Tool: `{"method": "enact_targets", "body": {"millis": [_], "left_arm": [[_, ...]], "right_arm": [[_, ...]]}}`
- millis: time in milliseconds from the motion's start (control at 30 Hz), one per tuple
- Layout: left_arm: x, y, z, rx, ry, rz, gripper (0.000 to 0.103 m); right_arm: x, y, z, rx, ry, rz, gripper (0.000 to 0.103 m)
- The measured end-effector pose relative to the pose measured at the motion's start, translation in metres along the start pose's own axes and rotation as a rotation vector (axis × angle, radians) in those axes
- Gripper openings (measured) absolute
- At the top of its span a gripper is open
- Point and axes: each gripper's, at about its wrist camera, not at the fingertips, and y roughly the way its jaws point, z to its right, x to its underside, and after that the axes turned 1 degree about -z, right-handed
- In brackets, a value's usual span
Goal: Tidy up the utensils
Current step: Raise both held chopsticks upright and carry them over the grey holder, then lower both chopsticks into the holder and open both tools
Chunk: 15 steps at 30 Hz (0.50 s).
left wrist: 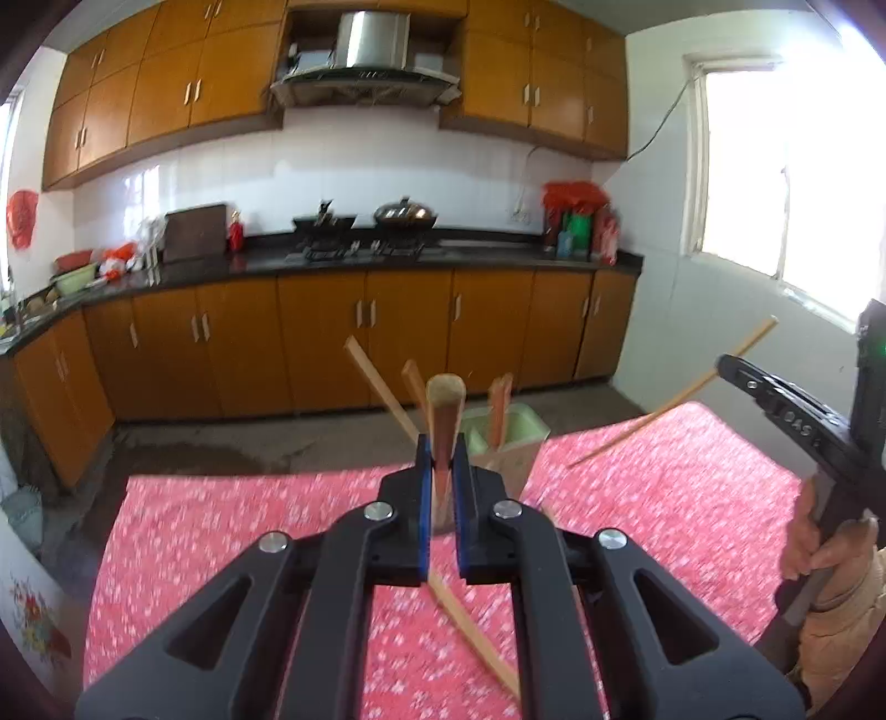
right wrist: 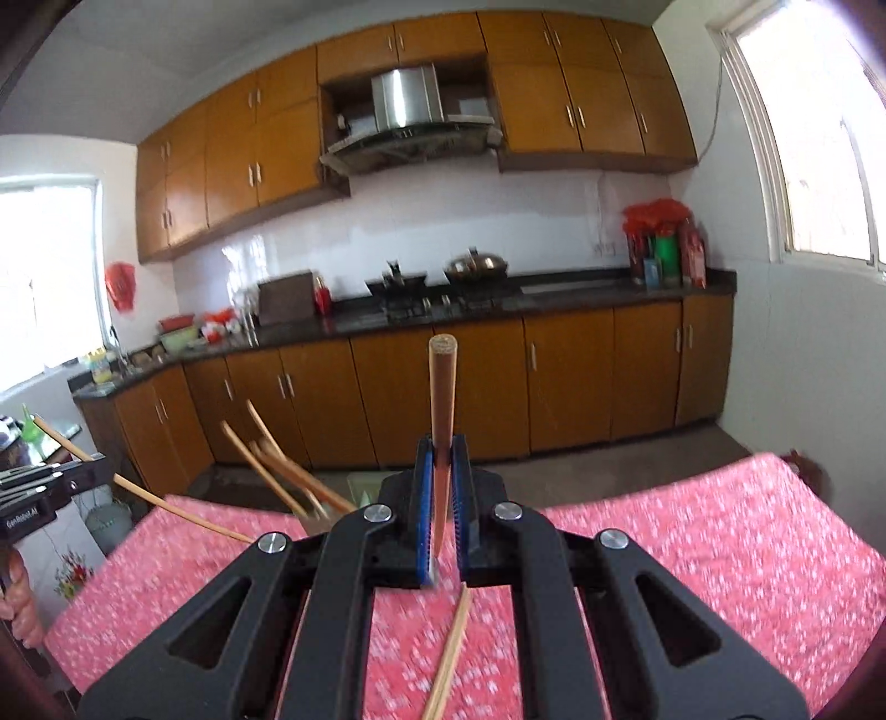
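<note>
The left gripper (left wrist: 441,471) was clamped on a chopstick (left wrist: 444,410), its butt end rising ahead of the fingers. Just beyond it stood the green holder (left wrist: 518,437) with more sticks, on the red bench (left wrist: 664,498). The right gripper (right wrist: 441,476) pinched another chopstick (right wrist: 443,387), upright; a loose stick (right wrist: 451,653) lay below.

Both wrist cams sit low over the red floral-cloth tabletop (left wrist: 221,531), facing the orange wooden kitchen cabinets (left wrist: 326,343) across the room. Left view sits left of the right one. Shared: tabletop (right wrist: 692,531), cabinets (right wrist: 570,382), steel range hood (left wrist: 374,41) (right wrist: 407,102).
</note>
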Motion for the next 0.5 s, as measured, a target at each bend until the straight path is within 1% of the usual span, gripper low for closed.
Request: {"method": "enact_targets", "body": {"millis": [100, 200, 300, 500], "left_arm": [[-0.021, -0.003, 0.01, 0.014, 0.018, 0.035, 0.008], [-0.035, 0.003, 0.015, 0.018, 0.017, 0.049, 0.008], [-0.042, 0.015, 0.019, 0.018, 0.017, 0.039, 0.008], [-0.04, 0.053, 0.016, 0.008, 0.003, -0.024, 0.008]], "right_arm": [[-0.016, 0.001, -0.007, -0.032, 0.005, 0.029, 0.007], [-0.027, 0.011, -0.019, -0.055, -0.007, 0.039, 0.007], [-0.028, 0.026, -0.026, -0.068, -0.021, 0.022, 0.007], [-0.021, 0.057, -0.033, -0.094, -0.013, -0.044, 0.007]]}}
